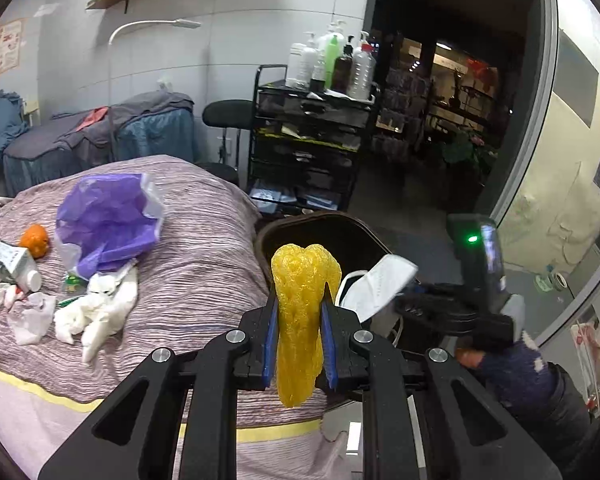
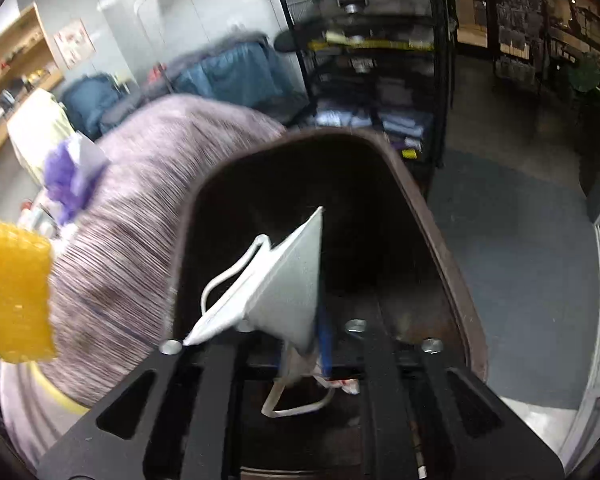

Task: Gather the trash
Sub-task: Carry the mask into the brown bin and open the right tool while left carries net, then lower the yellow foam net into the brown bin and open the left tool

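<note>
My left gripper (image 1: 300, 316) is shut on a crumpled yellow foam net (image 1: 300, 300), held upright beside the bed, close to the rim of the brown trash bin (image 1: 320, 220). The net also shows at the left edge of the right wrist view as a yellow foam net (image 2: 16, 292). My right gripper (image 2: 302, 344) hangs over the mouth of the bin (image 2: 440, 248). Its jaws stand a little apart, with a white face mask (image 2: 284, 284) loose between them and leaning on the right blue pad. In the left wrist view the mask (image 1: 380, 284) sticks out above the bin.
On the striped bed cover (image 1: 204, 264) lie a purple plastic bag (image 1: 108, 220), an orange (image 1: 36, 240), a small carton (image 1: 8, 260) and white crumpled gloves and tissue (image 1: 100, 312). A black trolley (image 1: 308, 140) carrying bottles stands behind the bin. A dark doorway is to its right.
</note>
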The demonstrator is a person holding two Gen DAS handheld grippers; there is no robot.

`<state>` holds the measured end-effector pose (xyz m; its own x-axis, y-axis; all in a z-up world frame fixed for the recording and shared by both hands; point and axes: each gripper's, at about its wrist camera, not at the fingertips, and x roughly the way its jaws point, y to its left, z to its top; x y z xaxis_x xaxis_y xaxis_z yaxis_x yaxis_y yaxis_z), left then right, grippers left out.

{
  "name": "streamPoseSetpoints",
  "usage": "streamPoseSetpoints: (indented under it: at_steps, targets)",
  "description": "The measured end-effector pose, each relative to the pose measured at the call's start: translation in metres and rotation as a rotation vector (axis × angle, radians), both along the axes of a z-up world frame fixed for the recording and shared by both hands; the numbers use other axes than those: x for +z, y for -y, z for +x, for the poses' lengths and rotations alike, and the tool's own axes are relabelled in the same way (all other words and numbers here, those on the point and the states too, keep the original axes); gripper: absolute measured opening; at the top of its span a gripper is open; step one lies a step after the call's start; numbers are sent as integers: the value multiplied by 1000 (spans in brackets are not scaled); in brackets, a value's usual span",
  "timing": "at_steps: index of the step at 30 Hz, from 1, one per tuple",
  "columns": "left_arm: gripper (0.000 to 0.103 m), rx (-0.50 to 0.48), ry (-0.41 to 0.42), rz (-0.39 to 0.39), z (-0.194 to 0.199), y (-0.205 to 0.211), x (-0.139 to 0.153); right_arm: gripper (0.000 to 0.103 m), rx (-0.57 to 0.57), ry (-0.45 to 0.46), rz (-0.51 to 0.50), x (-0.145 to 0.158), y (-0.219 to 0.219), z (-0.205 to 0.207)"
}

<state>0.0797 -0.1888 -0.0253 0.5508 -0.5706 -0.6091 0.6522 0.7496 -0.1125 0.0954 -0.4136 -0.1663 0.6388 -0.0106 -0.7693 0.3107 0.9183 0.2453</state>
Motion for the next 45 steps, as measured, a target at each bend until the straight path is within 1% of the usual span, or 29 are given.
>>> streamPoseSetpoints:
  at_steps: [2,4,5,6,10,16,20,24,27,33,39,40,42,43,44,45]
  targets:
    - [18,-11,-6,8,0,6,-3,62,-4,-34,-16,-10,-1,3]
    - [18,-26,-21,15,2,12,-7,66,-5,-53,-16,-17,-2,2]
    - [18,-31,-27,18,2,14,-8,72,-5,-57,-13,-19,-1,1]
    - [18,-34,-33,22,3,16,-10,73,-5,-57,-13,-19,-1,0]
    - [18,-48,-51,33,5,24,-16,73,-17,-42,-14,-15,2,-8]
    - [18,-84,-72,44,8,42,-19,73,-81,62,-15,13,11,-28]
    - [18,-110,-69,59,10,59,-19,73,-134,140,-26,35,18,-41]
    - [18,-127,-81,68,15,75,-23,73,-189,191,-45,49,28,-50]
    - [18,-128,-80,81,19,84,-25,73,-226,211,-51,55,38,-55]
    - [18,-131,-108,112,28,102,-35,73,-263,209,-49,57,53,-62]
    - [18,-125,-121,146,32,111,-47,73,-270,203,-43,54,58,-63]
    - [20,-120,-118,150,32,111,-48,73,-270,204,-43,53,58,-63]
    - [27,-115,-113,163,34,113,-51,73,-269,205,-43,55,57,-65]
    - [40,-113,-110,166,33,113,-51,73,-270,206,-43,55,57,-65]
    - [55,-109,-102,170,33,112,-52,73,-270,207,-42,55,58,-65]
    - [61,-105,-88,173,32,113,-51,75,-271,208,-44,55,58,-65]
